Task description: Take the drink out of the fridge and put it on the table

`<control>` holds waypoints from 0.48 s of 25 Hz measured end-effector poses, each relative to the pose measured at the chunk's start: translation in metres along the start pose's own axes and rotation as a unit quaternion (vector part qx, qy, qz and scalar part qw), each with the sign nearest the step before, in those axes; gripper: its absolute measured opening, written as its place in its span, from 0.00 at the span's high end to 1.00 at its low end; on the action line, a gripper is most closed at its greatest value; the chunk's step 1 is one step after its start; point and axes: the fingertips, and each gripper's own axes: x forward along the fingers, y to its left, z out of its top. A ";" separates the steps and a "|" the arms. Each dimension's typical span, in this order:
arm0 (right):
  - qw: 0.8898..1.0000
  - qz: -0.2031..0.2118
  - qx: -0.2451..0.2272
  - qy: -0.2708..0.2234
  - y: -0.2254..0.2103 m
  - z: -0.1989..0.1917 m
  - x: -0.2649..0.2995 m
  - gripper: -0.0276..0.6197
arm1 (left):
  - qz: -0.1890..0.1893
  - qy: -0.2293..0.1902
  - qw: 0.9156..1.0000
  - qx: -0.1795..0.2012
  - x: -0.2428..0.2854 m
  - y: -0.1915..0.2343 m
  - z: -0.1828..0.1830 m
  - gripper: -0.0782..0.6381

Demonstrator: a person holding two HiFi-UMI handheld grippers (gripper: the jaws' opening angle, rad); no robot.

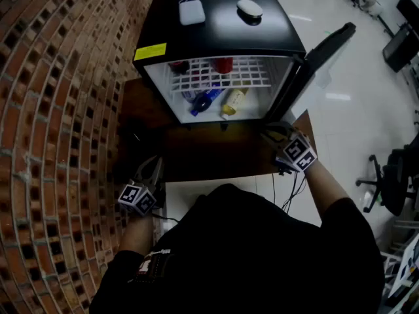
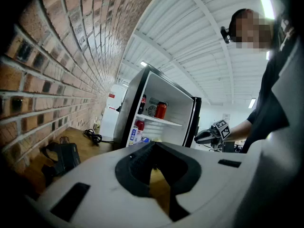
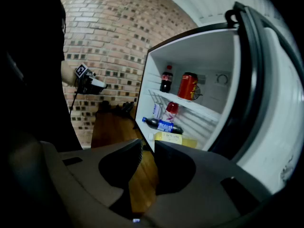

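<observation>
A black mini fridge (image 1: 219, 28) stands on the brown table (image 1: 209, 152) with its door (image 1: 321, 64) swung open to the right. On its wire shelf stand a red can (image 3: 188, 85) and a cola bottle (image 3: 166, 79). Below lie a blue-labelled bottle (image 3: 164, 125) and a yellow bottle (image 3: 173, 139). My right gripper (image 3: 148, 144) hovers by the door's lower edge, in front of the fridge's right side, jaws slightly parted with nothing between them. My left gripper (image 1: 157, 162) hangs back at the table's near left with its tips together, empty.
A brick wall (image 1: 59, 142) runs along the left. A black device (image 2: 61, 156) and a coiled cable (image 2: 95, 137) lie on the table's left side. A white box (image 1: 192, 12) and a rounded white item (image 1: 249, 8) rest on the fridge top. An office chair (image 1: 386, 182) stands at right.
</observation>
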 end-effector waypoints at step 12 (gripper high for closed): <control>0.905 0.089 -0.338 0.242 -0.008 -0.049 0.146 0.44 | -0.016 0.023 0.999 0.016 0.002 -0.006 -0.006 0.90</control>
